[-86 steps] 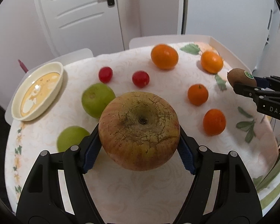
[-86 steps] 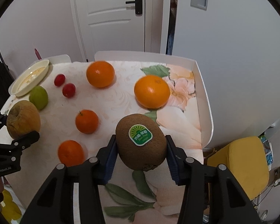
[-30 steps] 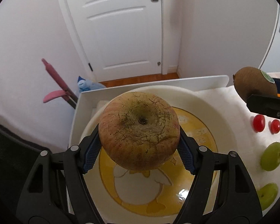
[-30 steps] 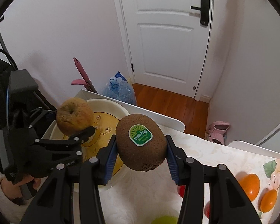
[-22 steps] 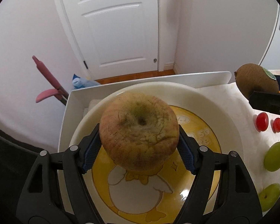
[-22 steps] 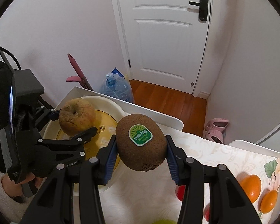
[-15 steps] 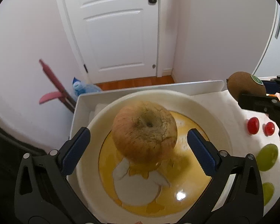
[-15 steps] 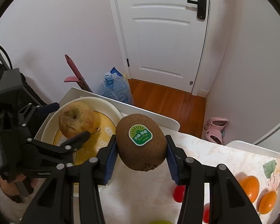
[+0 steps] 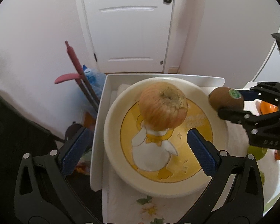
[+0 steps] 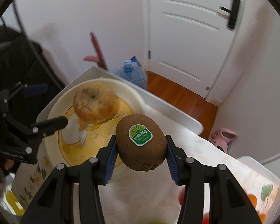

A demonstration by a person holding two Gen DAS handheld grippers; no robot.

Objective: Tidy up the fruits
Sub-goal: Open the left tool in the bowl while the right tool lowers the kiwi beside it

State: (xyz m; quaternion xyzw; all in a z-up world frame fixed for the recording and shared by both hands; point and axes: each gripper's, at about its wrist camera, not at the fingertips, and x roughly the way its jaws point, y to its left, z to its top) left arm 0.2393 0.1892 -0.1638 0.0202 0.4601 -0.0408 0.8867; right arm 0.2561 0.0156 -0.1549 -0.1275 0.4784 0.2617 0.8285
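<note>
The kiwi (image 10: 141, 141) in my right gripper (image 10: 141, 149) looks firm but bruisable, with fuzzy skin that should grip well; I hold it across its short width, pads clamped on both flanks. Its long axis runs roughly along the fingers, sticker up, stem scar toward the camera. It hangs just beside the bowl (image 9: 113, 115) rim, above the surface (image 10: 158, 190). The apple (image 9: 163, 106) sits in the bowl, dimple up. My left gripper (image 9: 136, 145) stands released, empty, short of it.

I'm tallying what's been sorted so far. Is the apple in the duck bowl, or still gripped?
In the bowl. The apple rests on the duck bowl floor, and the left gripper stands wide open, its blue pads clear of it.
</note>
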